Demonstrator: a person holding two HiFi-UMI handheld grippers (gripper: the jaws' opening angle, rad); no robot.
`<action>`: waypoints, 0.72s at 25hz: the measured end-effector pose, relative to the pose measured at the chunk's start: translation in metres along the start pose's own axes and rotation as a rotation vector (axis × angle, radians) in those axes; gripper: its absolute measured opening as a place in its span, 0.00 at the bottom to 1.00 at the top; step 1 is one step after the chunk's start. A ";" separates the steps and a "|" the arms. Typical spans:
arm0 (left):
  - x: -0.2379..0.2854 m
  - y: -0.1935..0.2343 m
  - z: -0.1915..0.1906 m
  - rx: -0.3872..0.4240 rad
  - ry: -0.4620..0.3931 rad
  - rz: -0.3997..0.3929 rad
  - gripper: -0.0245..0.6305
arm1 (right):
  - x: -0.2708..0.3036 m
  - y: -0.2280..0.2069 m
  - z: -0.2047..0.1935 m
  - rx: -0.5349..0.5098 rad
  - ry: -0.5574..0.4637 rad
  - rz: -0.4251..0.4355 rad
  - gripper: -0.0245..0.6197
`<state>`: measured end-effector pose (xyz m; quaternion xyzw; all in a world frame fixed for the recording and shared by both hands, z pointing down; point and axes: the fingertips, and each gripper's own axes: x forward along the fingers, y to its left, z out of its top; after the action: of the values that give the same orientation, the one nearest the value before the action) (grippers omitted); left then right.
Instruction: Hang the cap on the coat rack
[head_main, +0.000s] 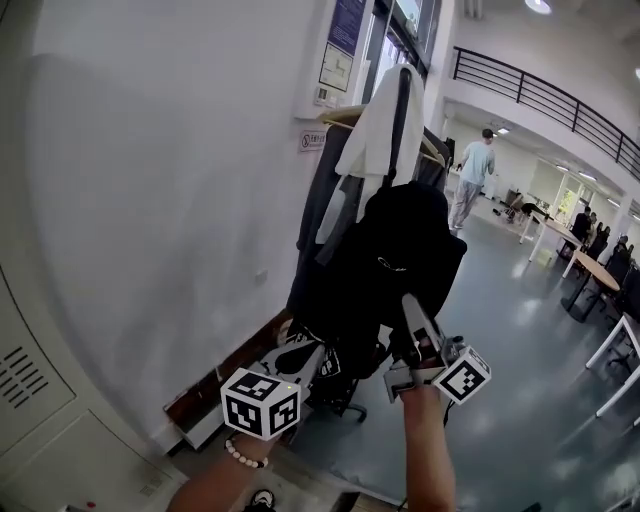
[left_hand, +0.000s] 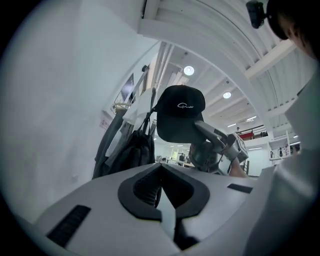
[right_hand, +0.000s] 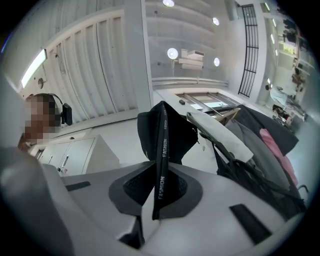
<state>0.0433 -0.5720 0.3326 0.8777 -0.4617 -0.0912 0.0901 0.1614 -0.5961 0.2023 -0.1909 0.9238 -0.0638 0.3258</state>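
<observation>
A plain white wall fills the left side, with a dark skirting at its foot and a white cabinet with a vent grille in the near corner. Notices hang beside tall glazing. The blue-grey floor shines under round ceiling lights. A black railing edges an upper gallery. White-legged tables stand at right, with what seem to be seated people; another person stands farther off.
</observation>
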 end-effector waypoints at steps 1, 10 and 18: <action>0.006 0.004 0.009 -0.002 -0.017 -0.009 0.04 | 0.012 -0.005 0.006 -0.011 -0.003 0.010 0.06; 0.063 0.038 0.058 0.010 -0.079 -0.085 0.04 | 0.096 -0.051 0.055 -0.023 -0.094 0.099 0.06; 0.095 0.064 0.085 0.001 -0.104 -0.077 0.04 | 0.127 -0.079 0.074 0.018 -0.134 0.130 0.06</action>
<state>0.0246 -0.6922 0.2585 0.8891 -0.4315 -0.1398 0.0618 0.1411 -0.7183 0.0906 -0.1317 0.9097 -0.0377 0.3921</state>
